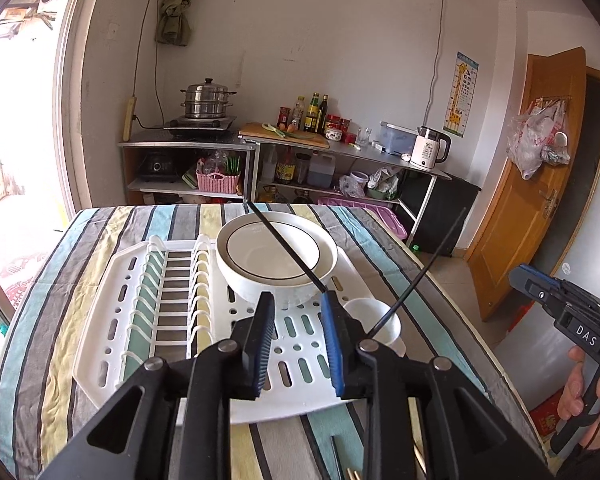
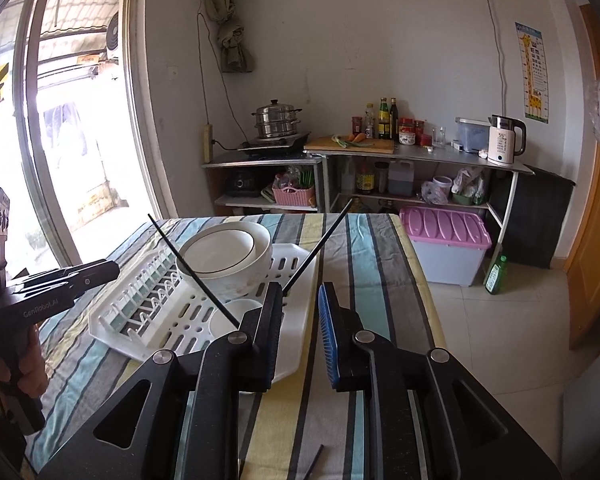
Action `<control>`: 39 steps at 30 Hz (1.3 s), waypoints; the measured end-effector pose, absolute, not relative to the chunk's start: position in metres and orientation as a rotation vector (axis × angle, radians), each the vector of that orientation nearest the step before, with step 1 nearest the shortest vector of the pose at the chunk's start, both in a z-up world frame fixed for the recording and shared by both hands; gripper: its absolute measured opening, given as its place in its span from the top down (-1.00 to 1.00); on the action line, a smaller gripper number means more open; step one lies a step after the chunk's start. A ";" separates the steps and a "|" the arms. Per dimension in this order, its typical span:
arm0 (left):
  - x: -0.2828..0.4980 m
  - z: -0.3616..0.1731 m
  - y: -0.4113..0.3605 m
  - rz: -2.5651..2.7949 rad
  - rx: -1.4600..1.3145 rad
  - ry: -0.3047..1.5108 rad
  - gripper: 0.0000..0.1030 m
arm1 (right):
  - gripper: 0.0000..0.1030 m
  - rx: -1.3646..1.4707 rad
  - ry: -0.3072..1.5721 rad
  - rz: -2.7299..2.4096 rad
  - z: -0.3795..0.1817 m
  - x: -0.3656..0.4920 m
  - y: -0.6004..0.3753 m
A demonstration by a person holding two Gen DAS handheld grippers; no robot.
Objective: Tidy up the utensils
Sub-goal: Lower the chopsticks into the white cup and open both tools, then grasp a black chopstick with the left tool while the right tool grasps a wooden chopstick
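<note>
Two claws in play: the left claw [image 1: 296, 336] stands apart with nothing between its pads, and the right claw [image 2: 300, 338] stands apart and empty too. Ahead of the left claw, one white rack [image 1: 120, 300] carries one bowl [image 1: 276, 256] straight ahead and one cup [image 1: 374, 320] just right of the fingers. Two black chopsticks [image 1: 284, 248] stand in that cup, crossing, one leaning over the bowl, one [image 1: 428, 268] slanting right. From the right claw's side the rack [image 2: 292, 264] sits ahead and left, cup [image 2: 230, 318] just left of the fingers. More chopstick ends poke in at the bottom edge, too cropped to count. Everything rests on a striped cloth [image 1: 60, 280] over the table. Beyond: steel shelves, one steamer pot [image 1: 208, 100], one kettle [image 1: 430, 148], one pink-lidded bin [image 2: 446, 246], a wooden door [image 1: 540, 184] to the right.
</note>
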State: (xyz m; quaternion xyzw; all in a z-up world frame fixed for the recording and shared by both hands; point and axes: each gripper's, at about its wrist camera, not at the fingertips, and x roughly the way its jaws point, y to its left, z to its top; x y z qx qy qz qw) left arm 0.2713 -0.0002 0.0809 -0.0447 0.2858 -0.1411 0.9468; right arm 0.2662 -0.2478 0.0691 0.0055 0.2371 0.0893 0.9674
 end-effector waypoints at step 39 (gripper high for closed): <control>0.036 0.026 0.007 -0.272 -0.046 0.529 0.44 | 0.42 -0.003 0.475 0.232 -0.002 0.062 -0.223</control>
